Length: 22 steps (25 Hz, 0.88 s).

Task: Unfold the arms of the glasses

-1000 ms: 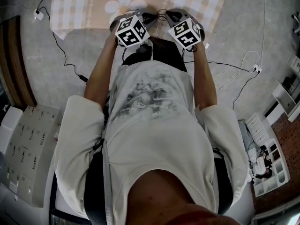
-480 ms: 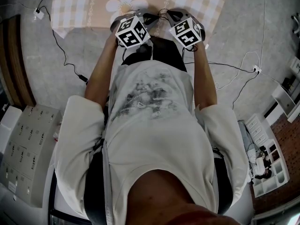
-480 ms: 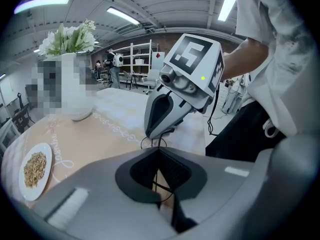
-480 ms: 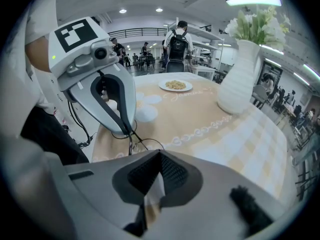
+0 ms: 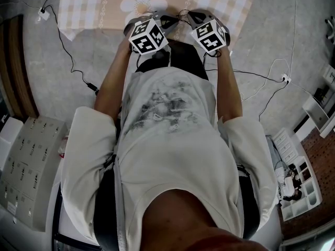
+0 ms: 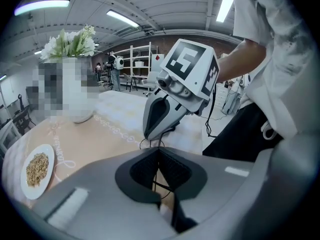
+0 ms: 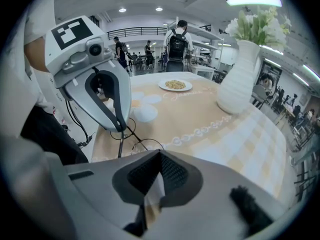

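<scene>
Table (image 5: pixel 84 9), checked cloth, open hall behind. Glasses (image 7: pixel 146 145) over near table edge, between both tongs. Left gripper (image 6: pixel 159 151) pinched tight on thin arm. Right gripper (image 7: pixel 160 154) clamped on frame, likely bracing so arm can swing out.

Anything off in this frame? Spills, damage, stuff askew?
Nothing stands out. The vase stands upright, the food sits on its plate, and the wire-frame glasses are held between the left tool and right tool. The frame is too thin to check for bends.
</scene>
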Each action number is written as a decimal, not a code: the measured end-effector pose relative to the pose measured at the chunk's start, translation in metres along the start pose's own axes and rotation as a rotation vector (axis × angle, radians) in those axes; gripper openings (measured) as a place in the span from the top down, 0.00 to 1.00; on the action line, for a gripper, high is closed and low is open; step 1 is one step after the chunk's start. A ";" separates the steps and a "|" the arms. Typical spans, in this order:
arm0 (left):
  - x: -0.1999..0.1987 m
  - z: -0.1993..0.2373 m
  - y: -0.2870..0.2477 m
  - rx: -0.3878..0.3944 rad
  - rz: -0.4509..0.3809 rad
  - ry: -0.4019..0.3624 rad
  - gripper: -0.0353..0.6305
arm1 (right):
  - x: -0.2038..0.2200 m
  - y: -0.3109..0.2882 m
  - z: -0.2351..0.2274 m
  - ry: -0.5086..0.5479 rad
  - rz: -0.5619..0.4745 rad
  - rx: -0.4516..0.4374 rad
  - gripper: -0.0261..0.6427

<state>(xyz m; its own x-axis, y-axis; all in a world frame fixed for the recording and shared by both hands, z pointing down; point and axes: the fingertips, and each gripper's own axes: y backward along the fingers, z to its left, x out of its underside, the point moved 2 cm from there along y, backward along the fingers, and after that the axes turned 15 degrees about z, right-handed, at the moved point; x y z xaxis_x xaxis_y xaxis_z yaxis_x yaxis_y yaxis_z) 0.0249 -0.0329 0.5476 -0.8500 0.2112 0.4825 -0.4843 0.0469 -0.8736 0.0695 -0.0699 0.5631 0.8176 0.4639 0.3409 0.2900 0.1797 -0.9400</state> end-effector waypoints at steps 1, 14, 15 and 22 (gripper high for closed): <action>0.000 0.000 0.001 -0.001 -0.002 0.000 0.93 | 0.000 0.000 0.000 0.000 0.001 0.000 0.94; 0.001 -0.004 0.010 -0.007 -0.036 0.003 0.93 | 0.000 -0.001 0.000 -0.008 0.002 0.008 0.94; 0.002 -0.004 0.011 -0.006 -0.041 0.006 0.93 | 0.000 -0.001 0.000 -0.011 0.002 0.009 0.94; 0.003 -0.006 0.013 -0.008 -0.057 0.014 0.93 | -0.001 -0.001 0.000 -0.017 -0.001 0.013 0.94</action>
<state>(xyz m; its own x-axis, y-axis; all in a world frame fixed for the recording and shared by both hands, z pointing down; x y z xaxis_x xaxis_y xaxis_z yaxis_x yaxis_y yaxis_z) 0.0173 -0.0254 0.5368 -0.8183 0.2215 0.5304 -0.5299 0.0667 -0.8454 0.0685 -0.0704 0.5637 0.8086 0.4785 0.3422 0.2842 0.1916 -0.9394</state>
